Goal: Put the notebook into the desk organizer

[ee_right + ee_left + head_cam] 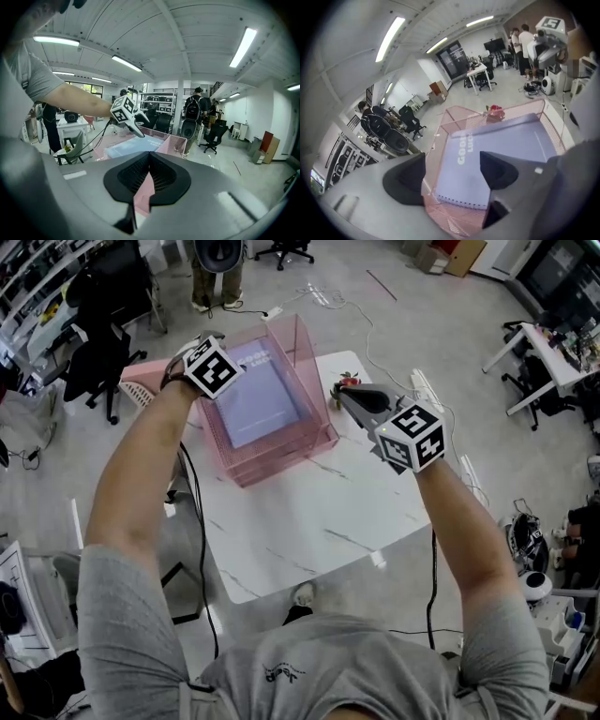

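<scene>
Notebook point(265, 395) lies flat in the top tray of the pink mesh desk organizer point(286, 457), which stands at the far left corner of the white marble tabletop point(319, 521). Its lavender cover faces up, with white lettering toward the far end. The long axis runs away from the person along the organizer's length, leaning a little to the left in the head view. The spiral binding lies along the left long edge, the one nearest the left gripper point(451, 177). That gripper hangs over the organizer's left side, pointing down at a slant. Its jaws are spread wide with nothing pressed between them, and the notebook shows beyond the gap. The right gripper point(149, 161) sits at the organizer's right corner, its jaws drawn together at the tips. A sliver of pink shows in the slit below the tips; whether they pinch the mesh wall I cannot tell.
</scene>
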Tool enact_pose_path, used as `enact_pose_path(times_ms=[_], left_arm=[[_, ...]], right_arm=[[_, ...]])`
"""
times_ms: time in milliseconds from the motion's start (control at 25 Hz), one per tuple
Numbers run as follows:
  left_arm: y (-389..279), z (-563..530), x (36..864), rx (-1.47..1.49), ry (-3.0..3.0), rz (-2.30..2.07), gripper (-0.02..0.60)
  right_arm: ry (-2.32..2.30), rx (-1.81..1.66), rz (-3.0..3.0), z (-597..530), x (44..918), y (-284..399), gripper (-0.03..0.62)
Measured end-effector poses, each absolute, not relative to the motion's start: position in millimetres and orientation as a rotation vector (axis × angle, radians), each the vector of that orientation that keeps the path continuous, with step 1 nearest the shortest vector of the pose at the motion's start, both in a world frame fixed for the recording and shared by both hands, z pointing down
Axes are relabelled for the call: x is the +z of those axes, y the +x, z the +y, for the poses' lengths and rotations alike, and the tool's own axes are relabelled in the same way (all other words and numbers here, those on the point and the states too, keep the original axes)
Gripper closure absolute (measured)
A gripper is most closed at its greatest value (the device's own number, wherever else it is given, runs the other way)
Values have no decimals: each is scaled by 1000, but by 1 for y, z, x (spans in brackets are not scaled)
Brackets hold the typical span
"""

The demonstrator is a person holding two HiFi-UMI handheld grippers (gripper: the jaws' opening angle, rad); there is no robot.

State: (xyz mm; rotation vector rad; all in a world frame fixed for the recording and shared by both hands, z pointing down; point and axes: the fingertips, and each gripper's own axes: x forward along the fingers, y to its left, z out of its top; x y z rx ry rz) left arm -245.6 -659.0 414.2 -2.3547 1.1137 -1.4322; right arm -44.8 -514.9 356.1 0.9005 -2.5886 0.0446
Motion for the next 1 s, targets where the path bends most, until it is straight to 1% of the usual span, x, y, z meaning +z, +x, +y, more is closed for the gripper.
enact_pose_path(times_ms=[120, 160, 360, 520, 720, 1000], left_arm=[[-227, -652, 393, -1261, -2474, 1129, 173], [-221, -648, 385, -1203, -2515, 1144, 189], [-178, -628, 355, -941, -2686, 1111, 301], [-120, -593, 334, -748, -2780, 975, 405], [-41, -534, 311, -526, -2867, 754, 519], [56, -436, 290, -324, -3022, 481, 523]], right_arm=[[928, 48, -2588, -512, 352, -35, 591], [939, 48, -2587, -511, 350, -31, 591], [1022, 83, -2586, -508, 345, -2, 591], [1084, 81, -2586, -499, 339, 22, 591], [1206, 73, -2571, -473, 327, 63, 591], [1370, 4, -2545, -396, 294, 137, 591]])
